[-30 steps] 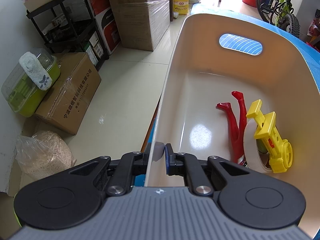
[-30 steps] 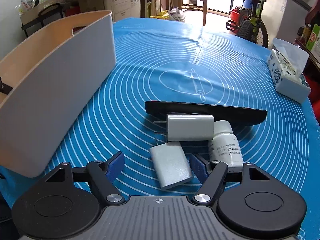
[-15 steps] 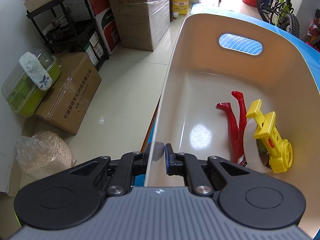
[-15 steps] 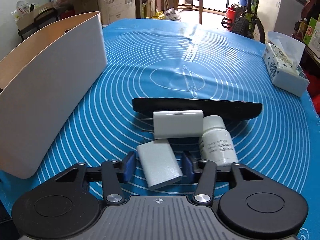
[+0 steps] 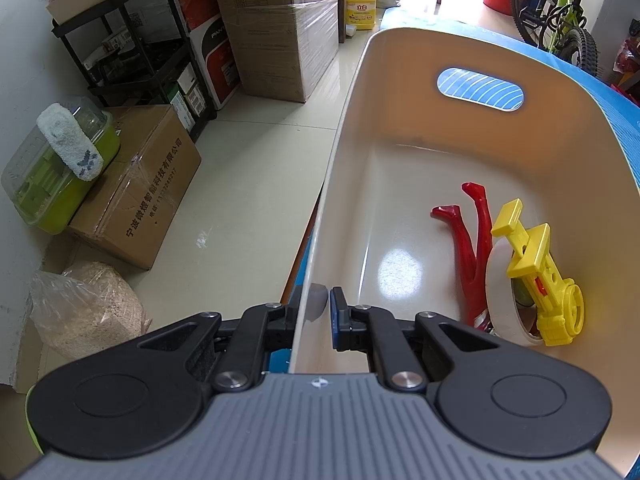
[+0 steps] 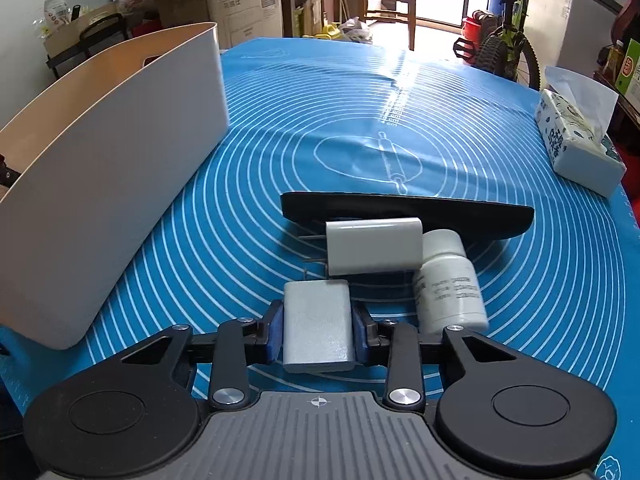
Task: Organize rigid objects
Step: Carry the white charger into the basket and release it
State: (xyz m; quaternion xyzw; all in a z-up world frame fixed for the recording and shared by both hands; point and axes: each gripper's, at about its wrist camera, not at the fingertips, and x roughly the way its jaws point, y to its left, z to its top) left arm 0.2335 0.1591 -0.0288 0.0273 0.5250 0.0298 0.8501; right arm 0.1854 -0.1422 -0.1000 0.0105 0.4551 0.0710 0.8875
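My left gripper (image 5: 316, 309) is shut on the near wall of the cream bin (image 5: 349, 120). Inside the bin lie a red pair of toy legs (image 5: 469, 240), a yellow plastic toy (image 5: 538, 280) and a roll of tape (image 5: 498, 292). On the blue mat (image 6: 400, 100), my right gripper (image 6: 319, 322) is closing its jaws, and both blue pads touch the sides of a grey adapter block (image 6: 316, 308). Just beyond it lie a white plug charger (image 6: 374, 246), a white bottle (image 6: 448, 284) on its side and a black remote (image 6: 404, 208).
The bin (image 6: 120, 168) stands left of the right gripper at the mat's left edge. A tissue pack (image 6: 576, 148) sits at the far right. Cardboard boxes (image 5: 136, 196), a black shelf (image 5: 132, 52) and a sack (image 5: 84, 308) stand on the floor beside the table.
The right gripper's jaws have closed in from wide apart onto the grey adapter block, which has straightened between the pads. The left gripper and the bin have not moved.
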